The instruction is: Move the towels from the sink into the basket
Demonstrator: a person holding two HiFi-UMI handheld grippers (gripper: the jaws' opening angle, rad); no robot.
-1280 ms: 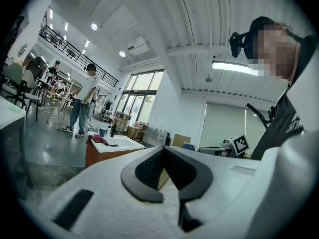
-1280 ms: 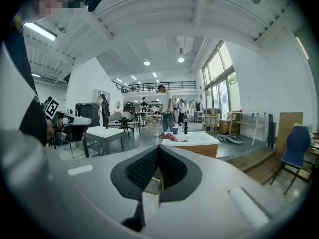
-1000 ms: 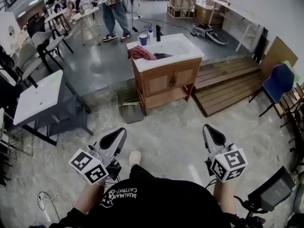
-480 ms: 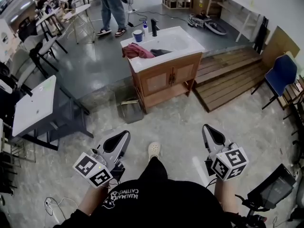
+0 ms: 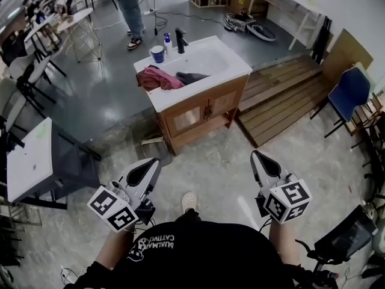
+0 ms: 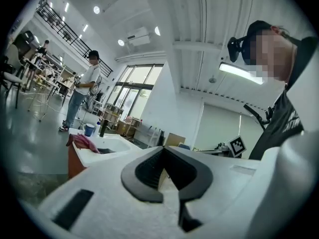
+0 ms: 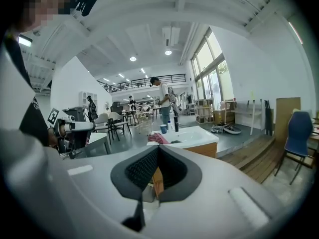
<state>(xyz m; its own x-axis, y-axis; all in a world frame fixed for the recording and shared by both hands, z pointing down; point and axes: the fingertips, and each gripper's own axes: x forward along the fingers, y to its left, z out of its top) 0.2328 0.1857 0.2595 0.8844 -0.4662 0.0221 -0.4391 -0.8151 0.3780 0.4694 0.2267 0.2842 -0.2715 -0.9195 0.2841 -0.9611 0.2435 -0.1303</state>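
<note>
A white sink (image 5: 207,59) tops a wooden cabinet (image 5: 198,110) ahead of me. A red towel (image 5: 157,78) hangs over its left rim and a dark towel (image 5: 191,77) lies in the basin. The left gripper view shows the sink (image 6: 107,146) and red towel (image 6: 84,142) far off; so does the right gripper view, with the sink (image 7: 192,136) and red towel (image 7: 158,138). A grey basket (image 5: 148,149) stands on the floor left of the cabinet, partly hidden. My left gripper (image 5: 146,168) and right gripper (image 5: 260,160) are low and well short of the cabinet, both shut and empty.
A blue cup (image 5: 157,53), a spray bottle (image 5: 167,40) and a black tap (image 5: 179,40) stand on the sink's back edge. A person (image 5: 129,8) stands behind it. Wooden decking (image 5: 283,92) and a blue chair (image 5: 346,95) lie right, a white table (image 5: 27,161) left.
Both grippers have travelled forward toward the sink cabinet, which now sits nearer and further left in the head view. Both stay shut and empty.
</note>
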